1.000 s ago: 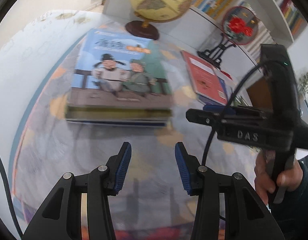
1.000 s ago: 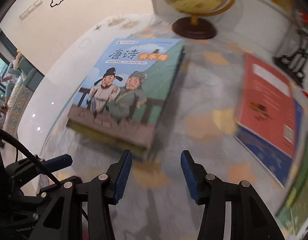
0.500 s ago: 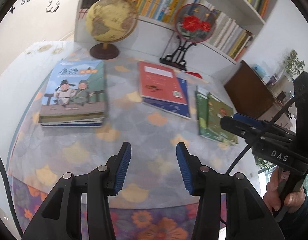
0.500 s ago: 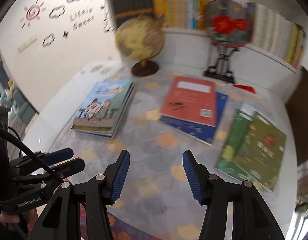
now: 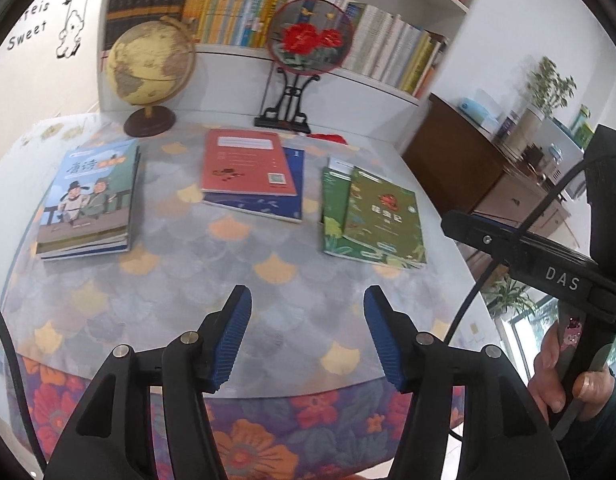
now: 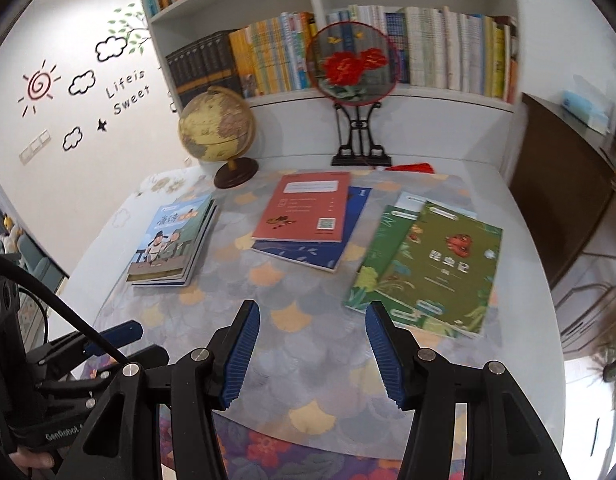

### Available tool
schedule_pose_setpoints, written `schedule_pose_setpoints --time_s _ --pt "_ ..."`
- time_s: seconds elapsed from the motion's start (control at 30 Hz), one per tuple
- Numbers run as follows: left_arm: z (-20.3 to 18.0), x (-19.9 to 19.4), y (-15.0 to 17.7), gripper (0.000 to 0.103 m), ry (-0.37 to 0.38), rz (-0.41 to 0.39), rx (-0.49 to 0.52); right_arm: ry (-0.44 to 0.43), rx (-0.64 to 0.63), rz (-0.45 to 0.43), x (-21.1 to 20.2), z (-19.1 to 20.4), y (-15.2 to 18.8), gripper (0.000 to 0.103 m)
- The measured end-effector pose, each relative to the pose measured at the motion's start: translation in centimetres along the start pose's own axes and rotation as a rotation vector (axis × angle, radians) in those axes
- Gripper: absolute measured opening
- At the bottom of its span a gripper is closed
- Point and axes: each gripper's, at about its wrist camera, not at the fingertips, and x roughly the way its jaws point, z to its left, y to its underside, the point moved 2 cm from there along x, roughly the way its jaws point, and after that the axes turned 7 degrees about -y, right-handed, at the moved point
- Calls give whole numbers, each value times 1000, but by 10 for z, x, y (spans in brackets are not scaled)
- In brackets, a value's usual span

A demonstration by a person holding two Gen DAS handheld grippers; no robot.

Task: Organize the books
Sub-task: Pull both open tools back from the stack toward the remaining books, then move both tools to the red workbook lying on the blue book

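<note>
Three groups of books lie on the patterned table. At the left is a stack topped by a blue cartoon-cover book (image 5: 87, 196) (image 6: 171, 240). In the middle a red book (image 5: 245, 164) (image 6: 308, 208) rests on a dark blue book (image 5: 263, 202) (image 6: 328, 252). At the right lie two overlapping green books (image 5: 380, 216) (image 6: 440, 268). My left gripper (image 5: 307, 334) hangs above the table's near edge, its jaws opening with nothing between them. My right gripper (image 6: 312, 354) hovers over the near edge, open and empty. The right gripper's body (image 5: 556, 276) shows at the left view's right edge.
A globe (image 5: 151, 68) (image 6: 215, 128) and a round embroidered fan on a black stand (image 5: 308, 40) (image 6: 352, 64) stand at the table's back. Behind them rise white bookshelves (image 6: 388, 52). A brown cabinet (image 5: 460, 160) is at the right. A floral cloth (image 5: 247, 436) drapes the near edge.
Both grippers pulled back and up from the cartoon-cover stack, so the whole table and shelves came into view. The left gripper's jaws spread wider; the right's opened slightly.
</note>
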Motion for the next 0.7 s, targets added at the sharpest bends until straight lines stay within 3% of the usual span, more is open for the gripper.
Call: schedule_pose_setpoints --time_s 0.1,0.33,0.7 --pt "-11 -2 -2 64 -2 -10 21 -3 13 -2 -4 -9 3 53" --pt "-22 13 -16 64 2 1 72 11 41 -1 5 -25 -1 53" --pt "10 69 -57 64 6 64 45 75 112 28 50 -62 -31 53"
